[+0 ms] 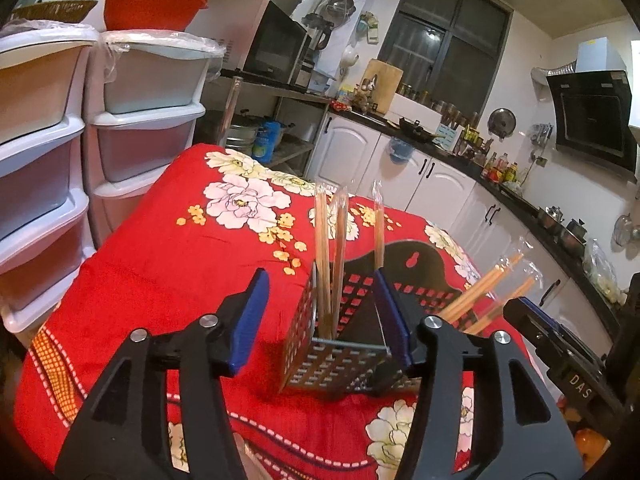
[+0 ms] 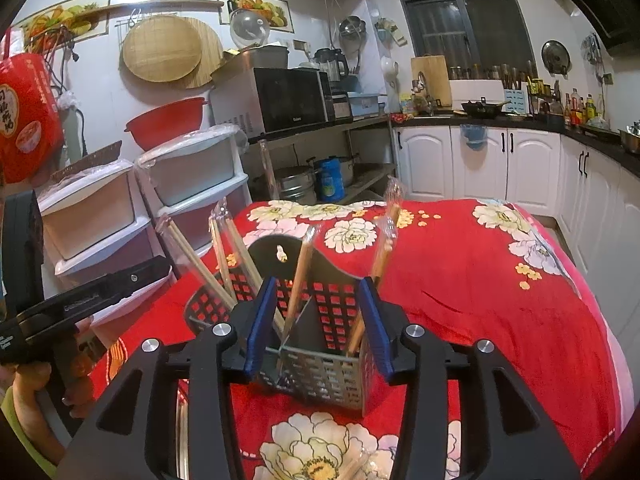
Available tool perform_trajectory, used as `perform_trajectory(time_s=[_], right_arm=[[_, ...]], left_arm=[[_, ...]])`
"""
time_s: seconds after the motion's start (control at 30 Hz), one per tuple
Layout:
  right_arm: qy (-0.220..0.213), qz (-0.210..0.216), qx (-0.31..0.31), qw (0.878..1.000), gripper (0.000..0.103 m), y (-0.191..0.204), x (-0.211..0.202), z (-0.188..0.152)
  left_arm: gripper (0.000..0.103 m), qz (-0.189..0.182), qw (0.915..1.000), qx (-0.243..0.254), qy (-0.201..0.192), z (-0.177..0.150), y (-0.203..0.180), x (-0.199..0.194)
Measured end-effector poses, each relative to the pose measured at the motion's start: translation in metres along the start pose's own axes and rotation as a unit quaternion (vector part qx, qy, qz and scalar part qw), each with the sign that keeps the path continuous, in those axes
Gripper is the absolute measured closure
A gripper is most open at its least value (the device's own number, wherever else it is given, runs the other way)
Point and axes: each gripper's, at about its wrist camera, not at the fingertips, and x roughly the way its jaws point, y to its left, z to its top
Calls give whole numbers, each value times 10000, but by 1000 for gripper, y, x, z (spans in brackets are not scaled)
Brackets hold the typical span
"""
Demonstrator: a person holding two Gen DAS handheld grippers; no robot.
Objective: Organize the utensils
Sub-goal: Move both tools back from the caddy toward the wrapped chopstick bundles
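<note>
A perforated utensil holder (image 1: 332,364) with a black back plate stands on the red flowered cloth (image 1: 160,264). Several wrapped wooden chopstick pairs (image 1: 324,256) stand upright or lean in its compartments. My left gripper (image 1: 320,328) is open and empty, its jaws on either side of the holder's left part. In the right wrist view the same holder (image 2: 320,376) sits between the open jaws of my right gripper (image 2: 318,332), with chopsticks (image 2: 300,280) leaning inside. The right gripper is empty. The left gripper's body (image 2: 80,300) shows at the left of that view.
White plastic drawer towers (image 1: 60,152) stand left of the table, topped by a red basin (image 1: 152,4). A microwave (image 1: 276,40) on a metal shelf and white kitchen cabinets (image 1: 420,176) with a cluttered counter lie beyond the table. More wrapped chopsticks (image 2: 356,464) lie near the front edge.
</note>
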Motion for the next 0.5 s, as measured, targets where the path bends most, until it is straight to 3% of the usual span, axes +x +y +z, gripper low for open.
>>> perform_trajectory(time_s=[0.13, 0.5], right_arm=[[47, 10, -35, 10000, 58, 1, -4, -6], [163, 58, -54, 9998, 48, 4, -17, -22]], left_arm=[[52, -17, 10000, -7, 13, -6, -1, -5], [30, -6, 10000, -9, 43, -23, 4, -21]])
